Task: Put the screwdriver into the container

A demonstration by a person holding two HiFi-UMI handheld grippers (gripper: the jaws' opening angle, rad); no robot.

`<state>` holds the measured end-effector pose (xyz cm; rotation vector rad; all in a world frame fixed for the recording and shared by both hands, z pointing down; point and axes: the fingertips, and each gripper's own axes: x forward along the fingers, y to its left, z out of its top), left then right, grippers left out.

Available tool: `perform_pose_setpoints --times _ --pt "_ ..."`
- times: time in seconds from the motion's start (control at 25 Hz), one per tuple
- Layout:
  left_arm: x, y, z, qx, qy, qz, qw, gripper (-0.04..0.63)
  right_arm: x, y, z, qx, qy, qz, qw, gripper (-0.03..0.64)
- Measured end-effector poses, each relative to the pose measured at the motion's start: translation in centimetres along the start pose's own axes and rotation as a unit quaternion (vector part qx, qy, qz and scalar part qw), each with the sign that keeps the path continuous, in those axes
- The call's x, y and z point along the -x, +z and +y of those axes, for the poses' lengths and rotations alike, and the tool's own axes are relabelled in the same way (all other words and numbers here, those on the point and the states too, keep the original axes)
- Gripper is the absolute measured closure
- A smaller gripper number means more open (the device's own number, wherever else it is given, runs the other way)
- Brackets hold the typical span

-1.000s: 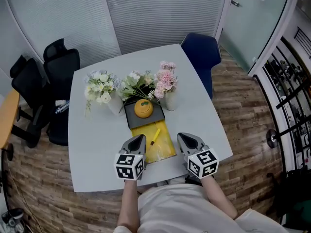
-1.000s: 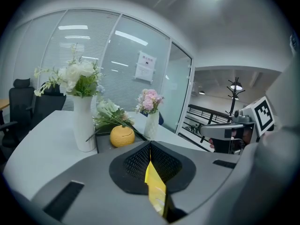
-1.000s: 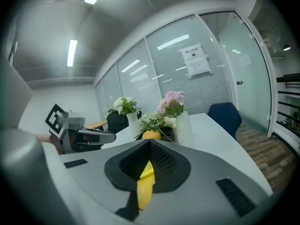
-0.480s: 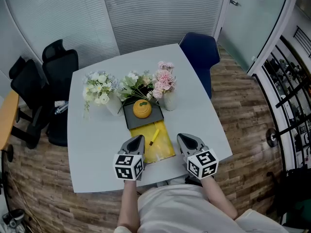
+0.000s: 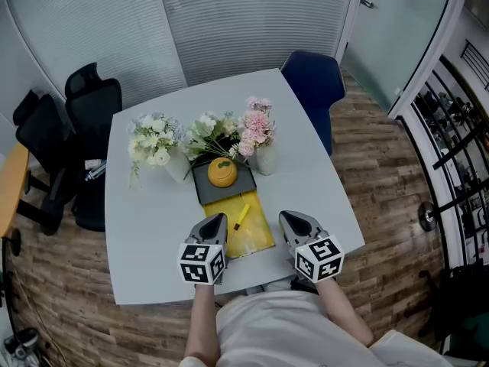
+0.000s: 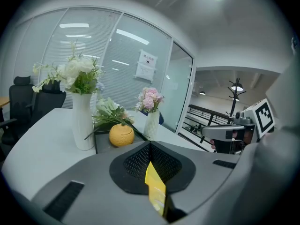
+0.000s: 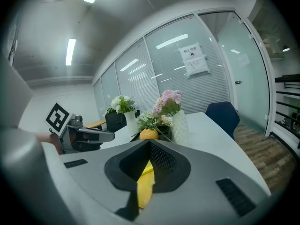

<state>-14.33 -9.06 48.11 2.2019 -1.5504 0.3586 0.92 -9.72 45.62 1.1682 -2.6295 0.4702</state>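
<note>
A small yellow screwdriver [image 5: 243, 215] lies on a yellow mat [image 5: 258, 237] near the table's front edge. Just behind the mat, a round orange container [image 5: 222, 173] sits on a dark tray [image 5: 246, 186]; it also shows in the left gripper view [image 6: 121, 135] and the right gripper view [image 7: 148, 134]. My left gripper [image 5: 218, 220] hovers at the mat's left edge, shut and empty [image 6: 150, 144]. My right gripper [image 5: 289, 217] hovers at the mat's right side, also shut with nothing held [image 7: 149, 142]. The screwdriver lies between the two grippers, untouched.
Behind the tray stand a white vase with white flowers [image 5: 157, 140], a leafy bunch [image 5: 214, 132] and a vase of pink flowers [image 5: 258, 128]. A blue chair [image 5: 313, 82] is at the far right corner, and black office chairs [image 5: 76, 113] are to the left.
</note>
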Motion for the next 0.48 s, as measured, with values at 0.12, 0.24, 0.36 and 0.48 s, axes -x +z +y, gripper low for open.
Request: perform_pose_setpoints --times 0.12,0.24,0.36,0.48 --pt "-0.07 0.00 0.11 0.001 0.001 0.001 1.0000 0.588 -0.09 0.03 -0.08 0.000 0.001 0.001 1.000 0.601" --pt "-0.12 -0.09 0.20 0.003 0.001 0.003 1.0000 0.588 -0.17 0.03 -0.13 0.000 0.001 0.002 1.000 0.601" --pt "-0.20 -0.20 0.18 0.003 0.001 0.004 1.0000 0.588 -0.18 -0.04 -0.22 -0.001 0.001 0.001 1.000 0.601" --pt "-0.24 -0.31 0.18 0.003 0.001 0.004 1.0000 0.588 -0.16 -0.12 -0.27 -0.004 0.002 0.000 1.000 0.601"
